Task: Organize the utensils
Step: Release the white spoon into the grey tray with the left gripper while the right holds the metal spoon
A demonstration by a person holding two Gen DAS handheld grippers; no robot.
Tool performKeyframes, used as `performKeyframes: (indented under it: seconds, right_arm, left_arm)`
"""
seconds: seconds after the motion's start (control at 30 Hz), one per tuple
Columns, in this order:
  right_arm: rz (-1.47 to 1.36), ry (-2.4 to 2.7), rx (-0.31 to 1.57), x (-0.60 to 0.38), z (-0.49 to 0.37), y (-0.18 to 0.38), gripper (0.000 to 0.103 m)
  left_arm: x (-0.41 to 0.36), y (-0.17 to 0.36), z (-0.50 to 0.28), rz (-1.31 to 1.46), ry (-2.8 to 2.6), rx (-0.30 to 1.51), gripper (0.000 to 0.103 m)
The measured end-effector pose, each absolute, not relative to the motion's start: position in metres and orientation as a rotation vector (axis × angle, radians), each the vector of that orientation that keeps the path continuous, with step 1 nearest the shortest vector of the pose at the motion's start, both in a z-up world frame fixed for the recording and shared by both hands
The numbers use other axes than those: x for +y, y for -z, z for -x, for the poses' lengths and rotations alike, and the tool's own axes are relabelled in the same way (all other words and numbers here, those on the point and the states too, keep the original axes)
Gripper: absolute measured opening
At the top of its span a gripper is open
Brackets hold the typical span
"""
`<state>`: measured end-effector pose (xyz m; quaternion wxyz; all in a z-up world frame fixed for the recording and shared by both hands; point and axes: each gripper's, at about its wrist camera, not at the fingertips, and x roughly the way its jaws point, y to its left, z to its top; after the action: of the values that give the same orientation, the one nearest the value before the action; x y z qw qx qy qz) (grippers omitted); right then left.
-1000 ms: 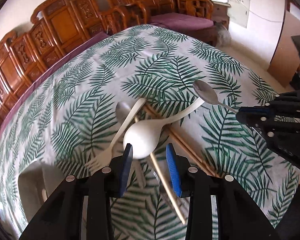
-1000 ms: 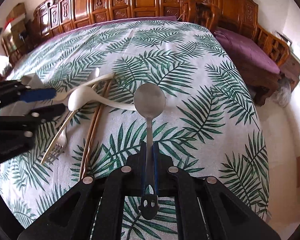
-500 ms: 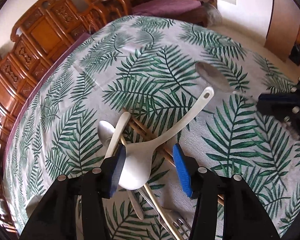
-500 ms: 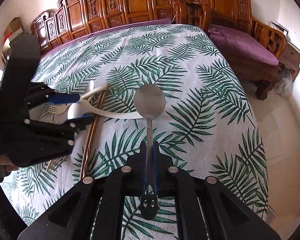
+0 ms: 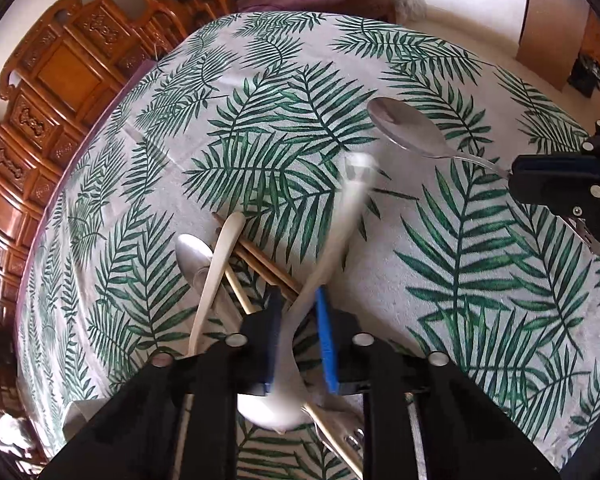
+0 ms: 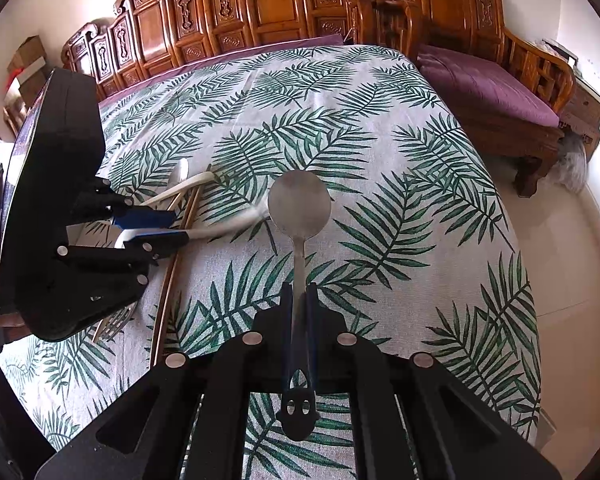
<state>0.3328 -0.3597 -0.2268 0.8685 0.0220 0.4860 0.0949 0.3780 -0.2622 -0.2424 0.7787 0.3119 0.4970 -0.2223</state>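
Observation:
My left gripper [image 5: 299, 300] points down at a pile of utensils, and its jaws are closing on the neck of a white spoon [image 5: 340, 232]. The blue pads [image 5: 325, 332] touch the neck on both sides. The spoon's handle is blurred and its bowl sits under the fingers. In the right wrist view the left gripper [image 6: 156, 226] grips the white spoon [image 6: 220, 230] at the left. My right gripper [image 6: 300, 292] is shut on the handle of a metal spoon [image 6: 299, 204], held above the cloth with its bowl pointing away. The left wrist view has this metal spoon [image 5: 404, 128] and the right gripper [image 5: 548, 178] at the right.
In the pile lie wooden chopsticks [image 5: 260, 264], a second metal spoon [image 5: 192, 256], a pale-handled utensil [image 5: 220, 256] and a fork [image 6: 116, 322]. A leaf-print cloth [image 6: 380, 152] covers the table. Carved wooden chairs [image 6: 260, 8] and a purple-cushioned bench [image 6: 488, 84] stand around it.
The left gripper came down over the white spoon, its jaws widened and then narrowed onto the neck, and the handle swung. The right gripper kept still with the metal spoon.

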Motion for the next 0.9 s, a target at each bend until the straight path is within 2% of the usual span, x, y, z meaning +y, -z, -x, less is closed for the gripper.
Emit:
performKeyframes:
  seconds: [0.13, 0.4, 0.73, 0.77, 0.87, 0.9]
  right_arm:
    - [-0.038, -0.208, 1.015, -0.355, -0.332, 0.226, 0.008]
    - [-0.038, -0.213, 1.015, -0.353, -0.331, 0.225, 0.008]
    - [-0.028, -0.226, 1.018, -0.345, -0.329, 0.225, 0.008]
    - [-0.028, -0.226, 1.017, -0.345, -0.329, 0.225, 0.008]
    - [-0.03, -0.225, 1.017, -0.345, -0.329, 0.224, 0.008]
    - [-0.03, -0.225, 1.018, -0.345, -0.329, 0.225, 0.008]
  left_arm:
    - [-0.254, 0.241, -0.376, -0.661, 0.477, 1.09, 0.012]
    - [-0.23, 0.23, -0.378, -0.555, 0.45, 1.091, 0.0]
    - [-0.218, 0.221, -0.377, -0.479, 0.423, 1.086, 0.0]
    - [-0.218, 0.22, -0.377, -0.468, 0.434, 1.086, 0.002]
    - [-0.222, 0.218, -0.374, -0.464, 0.448, 1.084, 0.028]
    - [-0.223, 0.219, -0.374, -0.465, 0.45, 1.091, 0.029]
